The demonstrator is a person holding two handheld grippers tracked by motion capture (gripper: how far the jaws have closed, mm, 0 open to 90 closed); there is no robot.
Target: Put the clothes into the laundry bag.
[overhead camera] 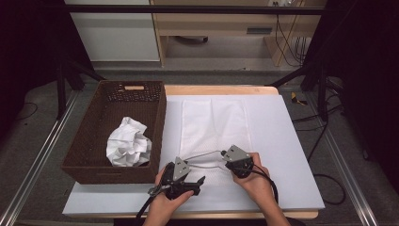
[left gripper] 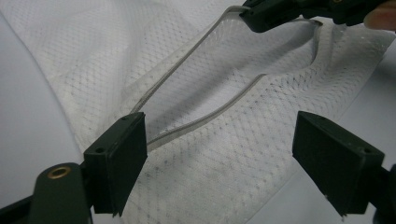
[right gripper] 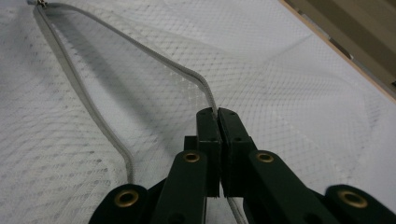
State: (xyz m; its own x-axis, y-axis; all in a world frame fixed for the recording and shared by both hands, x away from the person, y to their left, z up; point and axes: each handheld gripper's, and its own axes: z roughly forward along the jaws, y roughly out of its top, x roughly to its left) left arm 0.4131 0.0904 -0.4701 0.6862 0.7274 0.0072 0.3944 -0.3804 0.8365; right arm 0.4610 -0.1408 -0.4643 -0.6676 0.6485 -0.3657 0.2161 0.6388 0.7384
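A white mesh bag (overhead camera: pixel 214 120) lies flat on the white mat (overhead camera: pixel 282 141), its grey zipper mouth (left gripper: pixel 187 51) pulled open at the near end. My right gripper (overhead camera: pixel 225 155) is shut on the upper zipper edge (right gripper: pixel 140 46) and holds it a little above the lower layer; the jaws (right gripper: pixel 217 114) meet on the tape. My left gripper (overhead camera: pixel 197 183) stands open at the near left of the mouth. Its wide-apart jaws (left gripper: pixel 224 135) straddle the mesh (left gripper: pixel 224 177) without pressing on it, and the lower zipper edge runs past its left jaw. The right gripper (left gripper: pixel 275 11) shows at the top of the left gripper view.
A dark woven basket (overhead camera: pixel 162 122) stands left of the mat, holding a crumpled white bundle (overhead camera: pixel 128 143). The wooden table edge (overhead camera: pixel 221 89) lies behind the mat. Both hands come in from the near edge.
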